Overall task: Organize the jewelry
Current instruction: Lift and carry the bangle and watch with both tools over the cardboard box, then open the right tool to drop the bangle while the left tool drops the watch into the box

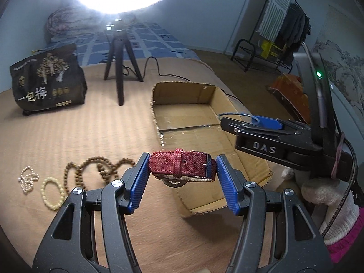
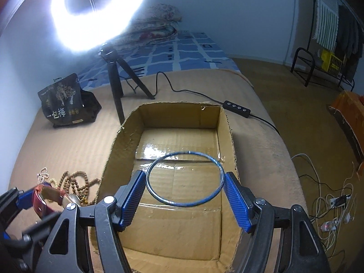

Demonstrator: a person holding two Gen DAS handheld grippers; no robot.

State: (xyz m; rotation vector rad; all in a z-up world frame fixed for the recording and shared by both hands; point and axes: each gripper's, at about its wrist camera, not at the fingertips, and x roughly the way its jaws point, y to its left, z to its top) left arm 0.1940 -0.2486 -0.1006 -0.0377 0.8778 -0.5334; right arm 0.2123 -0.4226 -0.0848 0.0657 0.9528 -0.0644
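Watch (image 1: 182, 165) crosswise between claw (image 1: 182, 177) pads

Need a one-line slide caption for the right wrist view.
Right tongs hold a thin blue bangle above the open cardboard box on a tan bedspread.

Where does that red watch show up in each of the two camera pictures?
Left wrist view: the red watch sits low in the centre, held between the left gripper's blue fingers, just left of the cardboard box.
Right wrist view: the red watch shows at the far lower left edge, partly hidden, left of the cardboard box.
Shared landmark: the cardboard box, with the brown bead strand beside it.
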